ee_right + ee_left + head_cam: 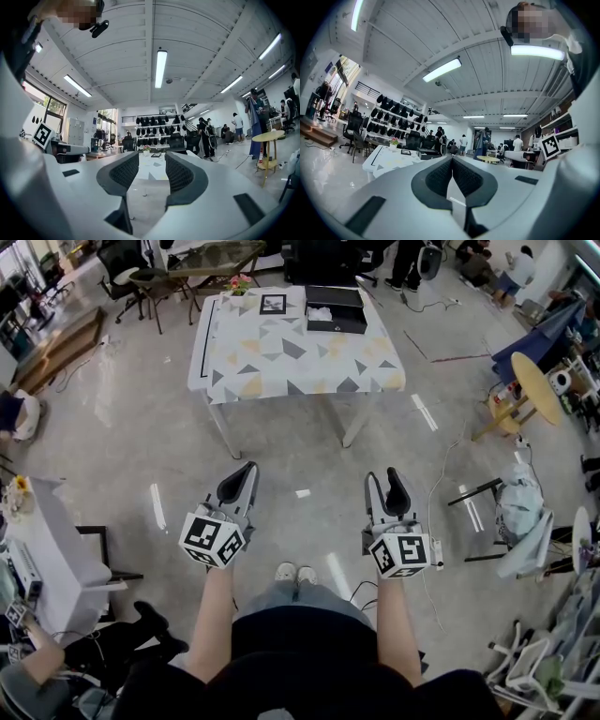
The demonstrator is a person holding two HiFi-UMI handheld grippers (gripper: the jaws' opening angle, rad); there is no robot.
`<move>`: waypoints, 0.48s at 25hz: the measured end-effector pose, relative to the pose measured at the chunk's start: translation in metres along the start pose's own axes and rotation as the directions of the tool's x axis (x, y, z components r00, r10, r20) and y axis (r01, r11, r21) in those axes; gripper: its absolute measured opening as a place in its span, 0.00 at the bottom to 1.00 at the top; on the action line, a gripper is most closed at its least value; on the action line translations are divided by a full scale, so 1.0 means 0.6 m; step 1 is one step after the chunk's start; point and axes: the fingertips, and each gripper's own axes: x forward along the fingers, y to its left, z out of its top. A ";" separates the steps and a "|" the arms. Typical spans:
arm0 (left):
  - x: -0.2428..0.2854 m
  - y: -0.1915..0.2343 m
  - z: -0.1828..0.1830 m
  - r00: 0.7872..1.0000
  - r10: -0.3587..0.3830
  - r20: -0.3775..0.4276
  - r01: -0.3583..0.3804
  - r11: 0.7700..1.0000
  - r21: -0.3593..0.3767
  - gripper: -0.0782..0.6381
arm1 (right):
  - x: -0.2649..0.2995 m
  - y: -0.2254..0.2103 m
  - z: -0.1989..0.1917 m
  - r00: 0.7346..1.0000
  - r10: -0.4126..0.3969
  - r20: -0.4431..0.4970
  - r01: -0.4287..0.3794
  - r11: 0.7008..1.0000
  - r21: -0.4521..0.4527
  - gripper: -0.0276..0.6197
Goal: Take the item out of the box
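Note:
A black box [335, 307] stands open at the far end of a table [295, 357] covered with a triangle-patterned cloth, and a white item [320, 313] lies inside it. Both grippers are held over the floor, well short of the table. My left gripper [242, 479] is shut, its pads meeting with nothing between them [452, 159]. My right gripper [386, 486] is open and empty [152, 161]. The table shows small and far off beyond the jaws in both gripper views [389, 157] [152, 165].
A small framed picture [273, 304] and a flower pot [240, 282] share the table. A round yellow table [536, 385] and a folding chair [520, 521] stand at the right, a white cabinet [56, 540] at the left. People stand at the back of the room.

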 end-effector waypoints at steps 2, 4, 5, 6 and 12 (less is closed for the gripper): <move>-0.003 0.008 -0.001 1.000 -0.001 -0.004 0.001 1.000 0.000 0.14 | 0.004 0.001 -0.002 1.000 -0.008 -0.001 0.008 1.000 0.005 0.30; -0.006 0.018 -0.002 1.000 0.000 -0.006 0.000 1.000 -0.001 0.14 | 0.009 0.004 -0.004 1.000 -0.016 0.000 0.016 1.000 0.009 0.30; -0.007 0.024 -0.002 1.000 0.000 -0.006 0.000 1.000 -0.001 0.14 | 0.012 0.006 -0.005 1.000 -0.020 0.000 0.020 1.000 0.009 0.30; -0.007 0.030 -0.002 1.000 -0.001 -0.005 0.001 1.000 -0.003 0.14 | 0.014 0.009 -0.006 1.000 -0.023 0.000 0.023 1.000 0.008 0.30; -0.009 0.049 -0.007 1.000 -0.023 -0.010 0.023 1.000 -0.004 0.14 | 0.021 0.022 -0.016 0.999 -0.046 0.002 0.046 0.999 0.010 0.30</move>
